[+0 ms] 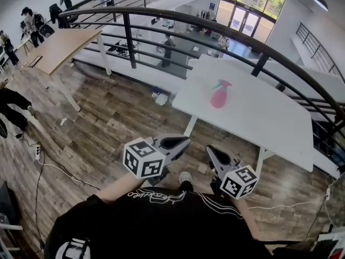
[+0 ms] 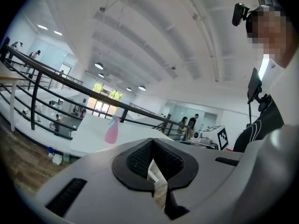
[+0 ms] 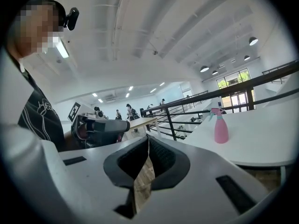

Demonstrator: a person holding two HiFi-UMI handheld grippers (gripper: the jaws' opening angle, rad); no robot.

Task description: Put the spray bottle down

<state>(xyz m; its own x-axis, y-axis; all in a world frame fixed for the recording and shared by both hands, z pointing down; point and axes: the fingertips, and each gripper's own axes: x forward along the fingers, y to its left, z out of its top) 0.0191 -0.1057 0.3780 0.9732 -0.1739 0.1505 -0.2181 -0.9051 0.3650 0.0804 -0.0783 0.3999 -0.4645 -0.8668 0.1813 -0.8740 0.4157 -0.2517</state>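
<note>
A pink spray bottle [image 1: 219,96] with a teal trigger head stands upright on the white table [image 1: 259,123], with nothing touching it. It also shows in the left gripper view, as the pink bottle [image 2: 112,130], and in the right gripper view, as the same bottle [image 3: 220,127]. My left gripper [image 1: 180,141] and right gripper [image 1: 211,151] hang close to my body over the wooden floor, well short of the table. Both point toward the table. The jaws of the left gripper [image 2: 152,143] meet with nothing between them. Those of the right gripper [image 3: 148,141] are likewise shut and empty.
A black metal railing [image 1: 215,26] curves behind the white table, with an open drop beyond it. A wooden table [image 1: 62,47] stands at the left, with people [image 1: 32,23] near it. Cables [image 1: 48,166] lie on the floor at the left.
</note>
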